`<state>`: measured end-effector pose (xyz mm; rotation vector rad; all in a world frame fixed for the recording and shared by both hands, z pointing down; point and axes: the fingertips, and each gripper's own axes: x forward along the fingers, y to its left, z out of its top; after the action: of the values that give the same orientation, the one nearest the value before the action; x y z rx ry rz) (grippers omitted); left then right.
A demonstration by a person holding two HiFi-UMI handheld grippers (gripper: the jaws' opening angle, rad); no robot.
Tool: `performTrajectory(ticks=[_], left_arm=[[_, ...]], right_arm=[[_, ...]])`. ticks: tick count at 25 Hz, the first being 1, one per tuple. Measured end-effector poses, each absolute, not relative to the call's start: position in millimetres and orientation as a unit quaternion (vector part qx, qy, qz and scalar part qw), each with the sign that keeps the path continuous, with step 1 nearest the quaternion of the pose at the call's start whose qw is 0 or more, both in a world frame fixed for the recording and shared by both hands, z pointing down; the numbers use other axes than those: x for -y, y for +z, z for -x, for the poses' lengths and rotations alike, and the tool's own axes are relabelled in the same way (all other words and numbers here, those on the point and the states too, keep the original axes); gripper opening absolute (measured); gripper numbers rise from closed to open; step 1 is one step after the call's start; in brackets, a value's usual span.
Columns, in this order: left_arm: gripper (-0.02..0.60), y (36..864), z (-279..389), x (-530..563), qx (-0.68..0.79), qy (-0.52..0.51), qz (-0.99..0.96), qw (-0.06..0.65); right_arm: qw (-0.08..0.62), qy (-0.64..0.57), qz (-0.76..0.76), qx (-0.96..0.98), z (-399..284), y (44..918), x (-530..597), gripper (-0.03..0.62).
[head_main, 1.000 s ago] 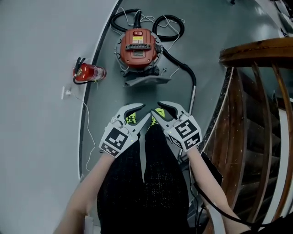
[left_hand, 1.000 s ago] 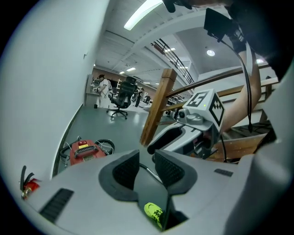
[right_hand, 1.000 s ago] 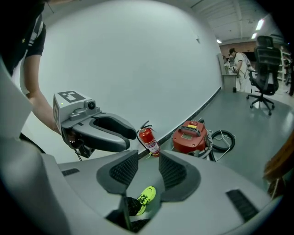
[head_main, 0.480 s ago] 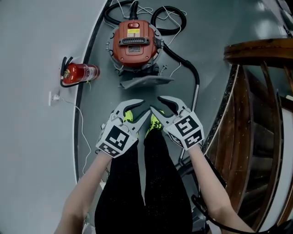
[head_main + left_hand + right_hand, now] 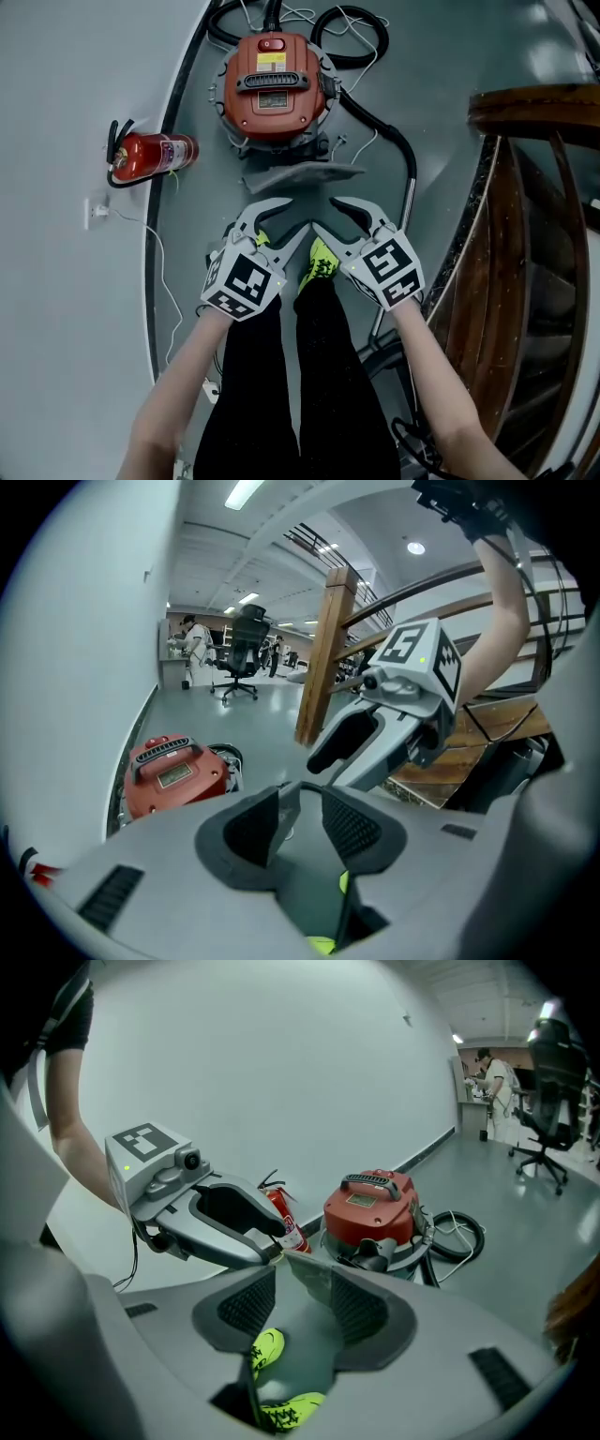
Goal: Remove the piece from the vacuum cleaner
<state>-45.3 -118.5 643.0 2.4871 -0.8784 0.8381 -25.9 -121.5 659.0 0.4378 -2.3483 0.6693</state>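
The red vacuum [image 5: 275, 89] is seen standing on the grey floor [image 5: 450, 56] beside a curved wall [image 5: 75, 94], with a black hose [image 5: 389, 141] coiled behind it. A flat grey piece [image 5: 300, 175] is seen lying on the floor just in front of the vacuum. A red extinguisher [image 5: 150, 155] is laid against the wall near it. The 2 grippers are held side by side above yellow shoes [image 5: 323, 258], near the piece but apart from it. The jaws of the left gripper [image 5: 292, 216] are parted, having just been opening, and nothing is caught between them. The jaws of the right gripper [image 5: 325, 214] are likewise parted and empty, having just been opening.
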Motion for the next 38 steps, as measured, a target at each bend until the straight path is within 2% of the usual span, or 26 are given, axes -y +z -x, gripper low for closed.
performTrajectory(ticks=[11, 22, 38], left_arm=[[0.147, 689.2, 51.0, 132.0, 0.309, 0.324, -0.875, 0.182], [0.198, 724.3, 64.0, 151.0, 0.33, 0.37, -0.852, 0.169], [0.204, 770.3, 78.4, 179.2, 0.324, 0.409, -0.837, 0.168]], right_arm=[[0.351, 0.241, -0.161, 0.89, 33.5, 707.0, 137.7, 0.198], [0.367, 0.236, -0.155, 0.886, 38.3, 733.0, 161.5, 0.255], [0.451, 0.163, -0.135, 0.867, 34.7, 773.3, 184.9, 0.275]])
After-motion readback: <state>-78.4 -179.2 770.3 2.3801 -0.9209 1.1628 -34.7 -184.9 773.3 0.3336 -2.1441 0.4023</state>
